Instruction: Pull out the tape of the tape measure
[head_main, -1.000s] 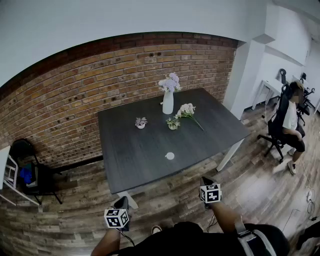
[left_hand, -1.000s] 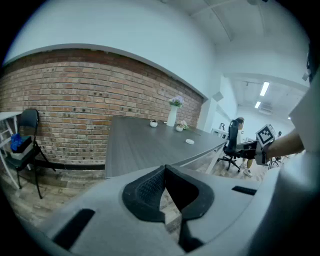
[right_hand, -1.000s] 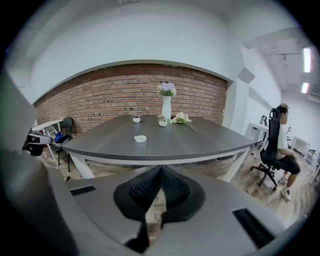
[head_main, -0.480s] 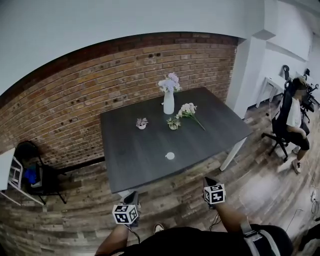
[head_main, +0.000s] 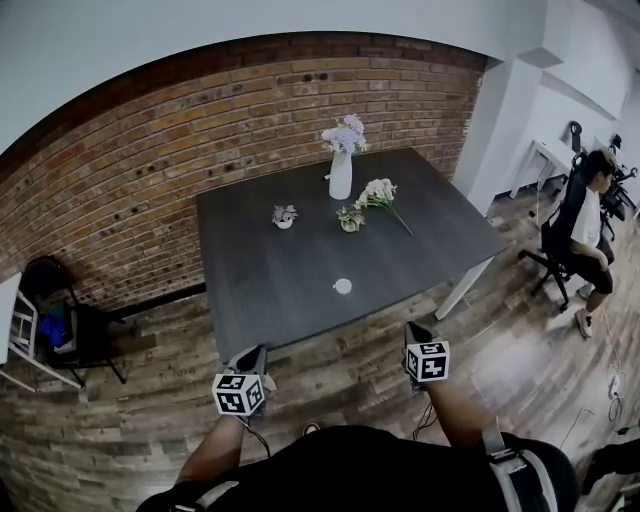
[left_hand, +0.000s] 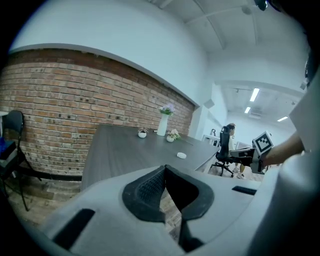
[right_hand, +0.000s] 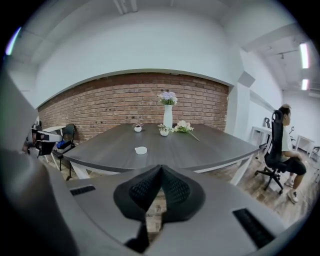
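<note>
The tape measure (head_main: 343, 286) is a small round white case lying on the dark grey table (head_main: 270, 290), near its front edge; it also shows in the left gripper view (left_hand: 181, 155) and the right gripper view (right_hand: 141, 150). No tape shows outside the case. My left gripper (head_main: 252, 357) hangs over the floor just short of the table's front edge, jaws shut with nothing in them (left_hand: 164, 169). Over the floor to the right, my right gripper (head_main: 414, 334) is also shut and empty (right_hand: 160, 168). Both point at the table, well short of the case.
A white vase with flowers (head_main: 341, 175), a loose flower bunch (head_main: 380, 195) and two small pots (head_main: 285, 216) stand at the table's far side. A person sits on an office chair (head_main: 580, 235) at right. A black chair (head_main: 55, 320) is at left by the brick wall.
My left gripper has risen and moved forward to the table's front edge. The right gripper has hardly shifted. The tape measure lies where it was.
</note>
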